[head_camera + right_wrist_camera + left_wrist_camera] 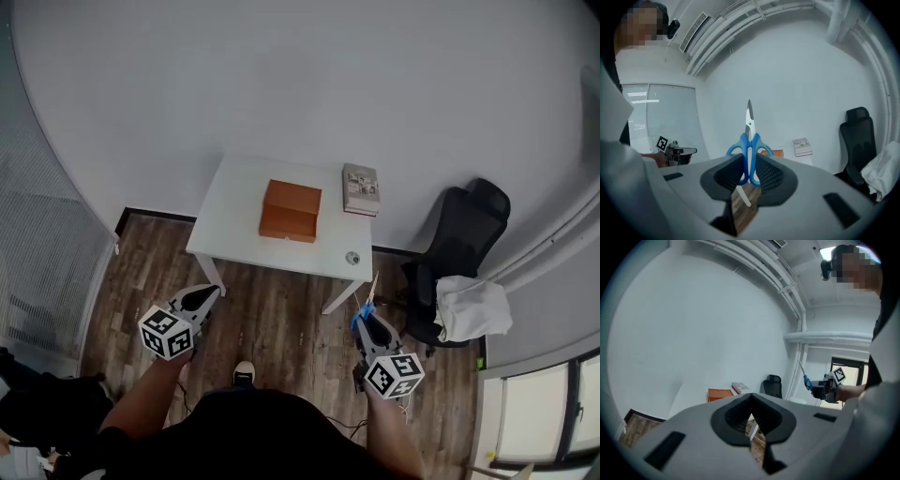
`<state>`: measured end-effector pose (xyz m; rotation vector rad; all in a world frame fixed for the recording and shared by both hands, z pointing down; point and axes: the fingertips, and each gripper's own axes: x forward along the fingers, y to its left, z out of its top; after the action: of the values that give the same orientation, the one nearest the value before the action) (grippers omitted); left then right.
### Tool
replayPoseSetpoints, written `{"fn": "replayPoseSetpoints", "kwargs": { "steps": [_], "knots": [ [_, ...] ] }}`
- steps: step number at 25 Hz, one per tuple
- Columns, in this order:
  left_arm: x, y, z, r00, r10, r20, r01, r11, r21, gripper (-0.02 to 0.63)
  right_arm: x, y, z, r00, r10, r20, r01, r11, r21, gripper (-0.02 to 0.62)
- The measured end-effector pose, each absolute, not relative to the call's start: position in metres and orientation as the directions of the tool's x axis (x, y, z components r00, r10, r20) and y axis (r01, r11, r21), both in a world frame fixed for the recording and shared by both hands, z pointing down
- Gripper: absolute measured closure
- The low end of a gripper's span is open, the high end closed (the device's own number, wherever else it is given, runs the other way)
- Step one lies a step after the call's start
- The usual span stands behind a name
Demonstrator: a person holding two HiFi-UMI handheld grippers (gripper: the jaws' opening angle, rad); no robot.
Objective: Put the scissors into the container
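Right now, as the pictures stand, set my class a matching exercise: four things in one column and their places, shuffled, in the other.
Things
1. scissors
2. orange box
3. book
4. white cloth

Places
A. draped on the black chair
B. middle of the white table
C. clamped in the right tool
D. far right corner of the table

Pairs: 1-C, 2-B, 3-D, 4-A

I record blue handles and silver blades on the scissors (749, 140), set between the dark grey pads of my right gripper (749, 178). Its marker cube (394, 373) shows black-and-white squares. Ahead of the claw: orange-brown container (291, 210), white table (230, 211). To its right: black chair (464, 230). Below: brown wood-grain floor (281, 319).
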<state>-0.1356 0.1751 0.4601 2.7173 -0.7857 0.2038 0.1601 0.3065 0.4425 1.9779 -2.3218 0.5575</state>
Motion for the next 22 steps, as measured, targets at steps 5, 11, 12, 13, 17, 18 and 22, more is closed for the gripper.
{"fn": "replayPoseSetpoints", "kwargs": {
  "steps": [5,11,12,13,17,18,22],
  "knots": [
    [-0.136,0.141,0.465,0.852,-0.473,0.224,-0.52,-0.815,0.256,0.597,0.147,0.276,0.445,-0.188,-0.945,0.269,-0.962,0.122,-0.246,0.511],
    [-0.135,0.109,0.468,0.87,-0.442,0.219,-0.489,-0.831,0.265,0.597,0.131,0.247,0.442,-0.183,-0.944,0.274,-0.964,0.117,-0.239,0.511],
    [-0.136,0.105,0.468,0.872,-0.438,0.217,-0.484,-0.833,0.266,0.597,0.129,0.244,0.441,-0.179,-0.945,0.273,-0.965,0.114,-0.237,0.511],
    [-0.138,0.101,0.468,0.875,-0.433,0.216,-0.48,-0.836,0.267,0.597,0.126,0.241,0.44,-0.175,-0.946,0.273,-0.965,0.111,-0.236,0.511],
    [-0.145,0.085,0.468,0.885,-0.417,0.206,-0.461,-0.846,0.268,0.597,0.118,0.233,0.437,-0.153,-0.95,0.271,-0.967,0.087,-0.238,0.511],
    [-0.147,0.082,0.467,0.887,-0.414,0.203,-0.457,-0.848,0.268,0.597,0.117,0.231,0.437,-0.147,-0.951,0.273,-0.968,0.081,-0.238,0.511],
    [-0.154,0.069,0.467,0.893,-0.406,0.194,-0.446,-0.854,0.266,0.597,0.113,0.222,0.436,-0.128,-0.954,0.272,-0.967,0.059,-0.249,0.511]
  ]
}}
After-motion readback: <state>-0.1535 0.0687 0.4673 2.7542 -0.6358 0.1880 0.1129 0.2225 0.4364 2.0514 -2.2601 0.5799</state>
